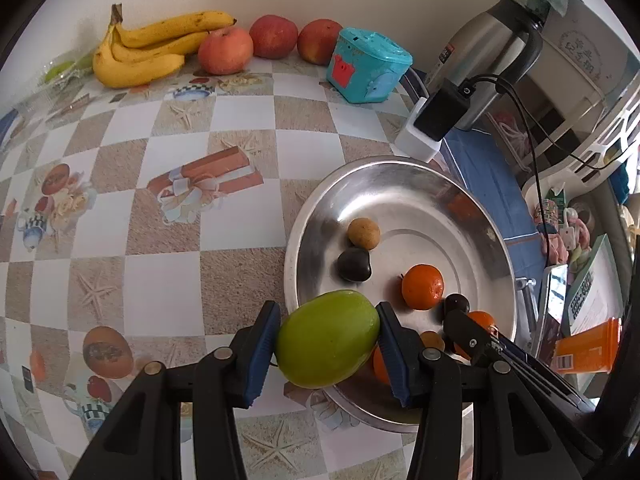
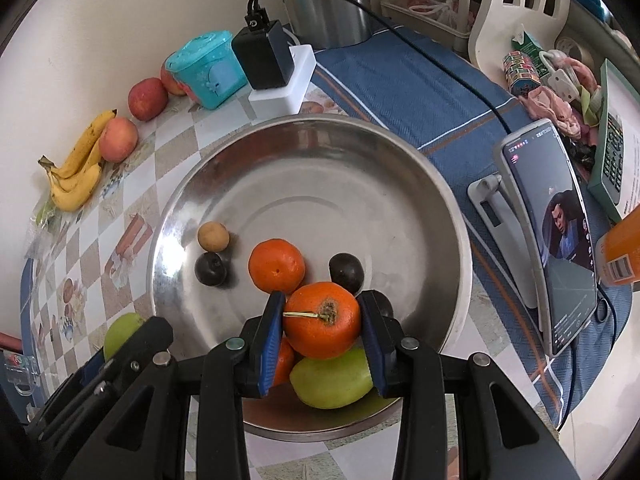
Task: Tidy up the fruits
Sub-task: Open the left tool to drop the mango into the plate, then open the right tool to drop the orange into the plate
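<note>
My left gripper (image 1: 327, 342) is shut on a green mango (image 1: 326, 340), held above the near left rim of a steel bowl (image 1: 400, 172). My right gripper (image 2: 322, 322) is shut on an orange tangerine (image 2: 322, 320) over the bowl's (image 2: 312, 128) near side. In the bowl lie another tangerine (image 2: 276, 266), two dark plums (image 2: 211, 269) (image 2: 346, 272), a small tan fruit (image 2: 213, 236) and a second green mango (image 2: 332, 380). The left-held mango also shows in the right wrist view (image 2: 120, 332). Bananas (image 1: 140, 50) and three red apples (image 1: 226, 50) lie by the back wall.
A teal plastic box (image 1: 368, 66), a white power strip with a black charger (image 1: 432, 120) and a steel kettle (image 1: 480, 52) stand behind the bowl. A phone on a stand (image 2: 556, 236), an orange container (image 1: 588, 346), and clutter sit to the right on a blue cloth (image 2: 400, 92).
</note>
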`<move>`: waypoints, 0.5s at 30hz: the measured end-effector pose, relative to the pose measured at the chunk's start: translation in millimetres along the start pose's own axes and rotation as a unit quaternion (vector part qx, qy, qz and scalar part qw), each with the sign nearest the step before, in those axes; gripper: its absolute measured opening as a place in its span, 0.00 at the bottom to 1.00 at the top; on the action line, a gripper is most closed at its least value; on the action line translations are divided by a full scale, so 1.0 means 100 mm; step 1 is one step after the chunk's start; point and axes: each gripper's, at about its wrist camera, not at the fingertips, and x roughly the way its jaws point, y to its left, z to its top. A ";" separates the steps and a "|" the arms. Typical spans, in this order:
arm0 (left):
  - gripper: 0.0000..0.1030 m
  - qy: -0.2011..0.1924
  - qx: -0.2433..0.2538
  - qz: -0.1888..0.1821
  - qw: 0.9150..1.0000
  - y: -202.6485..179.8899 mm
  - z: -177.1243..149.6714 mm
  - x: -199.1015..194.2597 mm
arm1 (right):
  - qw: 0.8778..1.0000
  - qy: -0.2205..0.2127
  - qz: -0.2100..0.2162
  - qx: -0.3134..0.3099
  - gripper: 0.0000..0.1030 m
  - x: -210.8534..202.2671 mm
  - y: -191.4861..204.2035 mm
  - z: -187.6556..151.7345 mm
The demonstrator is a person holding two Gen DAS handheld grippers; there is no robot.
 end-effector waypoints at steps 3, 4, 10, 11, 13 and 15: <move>0.50 0.001 0.001 -0.005 1.000 0.00 0.01 0.02 | 1.000 0.000 -0.001 -0.003 0.38 0.01 0.02 0.00; 0.50 0.002 -0.001 -0.006 1.000 0.01 0.01 0.02 | 1.000 0.000 -0.001 -0.004 0.38 0.01 0.02 -0.01; 0.52 -0.010 0.003 -0.018 1.000 -0.01 0.05 -0.04 | 1.000 0.004 0.004 -0.003 0.38 0.03 0.03 -0.02; 0.52 -0.011 0.004 -0.019 1.000 -0.01 0.05 -0.05 | 1.000 0.005 0.005 -0.003 0.38 0.03 0.03 -0.02; 0.53 -0.010 0.003 -0.020 1.000 0.00 0.06 -0.06 | 1.000 0.011 0.009 -0.001 0.38 0.05 0.02 -0.02; 0.58 -0.009 0.003 -0.019 1.000 0.01 0.06 -0.06 | 1.000 0.021 0.014 0.004 0.38 0.07 0.01 -0.01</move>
